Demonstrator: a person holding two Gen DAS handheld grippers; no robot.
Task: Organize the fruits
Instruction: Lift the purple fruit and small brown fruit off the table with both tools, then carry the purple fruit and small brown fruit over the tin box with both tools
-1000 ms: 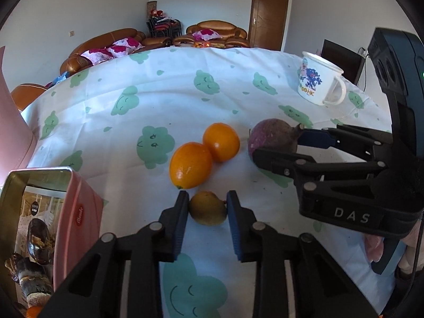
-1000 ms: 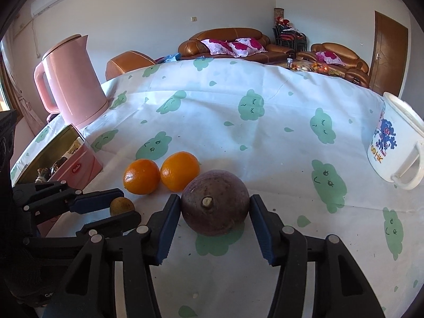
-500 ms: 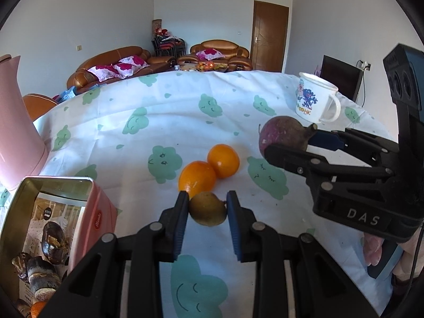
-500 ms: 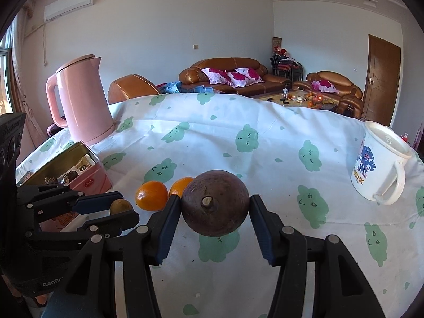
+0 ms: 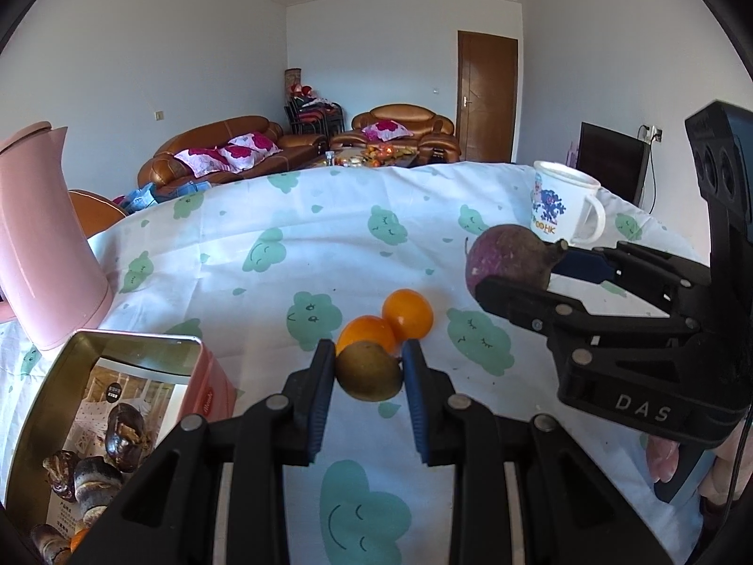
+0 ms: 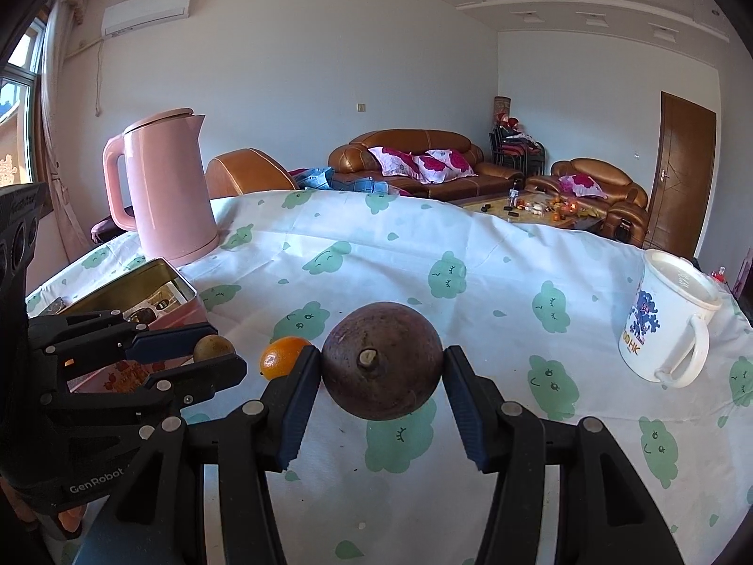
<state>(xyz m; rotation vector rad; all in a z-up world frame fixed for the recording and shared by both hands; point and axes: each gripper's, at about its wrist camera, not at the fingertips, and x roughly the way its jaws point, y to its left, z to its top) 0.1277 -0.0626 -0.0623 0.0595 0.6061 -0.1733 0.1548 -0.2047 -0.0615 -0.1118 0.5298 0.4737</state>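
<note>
My left gripper [image 5: 368, 372] is shut on a small olive-brown fruit [image 5: 369, 372] and holds it above the table; it also shows in the right wrist view [image 6: 212, 347]. My right gripper [image 6: 382, 361] is shut on a large round purple-brown fruit [image 6: 382, 361], lifted off the cloth; it shows in the left wrist view [image 5: 510, 258] at the right. Two oranges [image 5: 407, 313] lie side by side on the tablecloth beyond the left gripper. An open pink tin [image 5: 141, 346] with dark items inside stands at the left.
A pink kettle [image 6: 164, 188] stands at the back left behind the tin. A white printed mug [image 6: 668, 325] stands at the right. The table has a white cloth with green cloud prints [image 6: 423, 245]. Sofas and a door lie beyond.
Both grippers have risen with their fruits, which now hang well above the cloth. The oranges have stayed in place.
</note>
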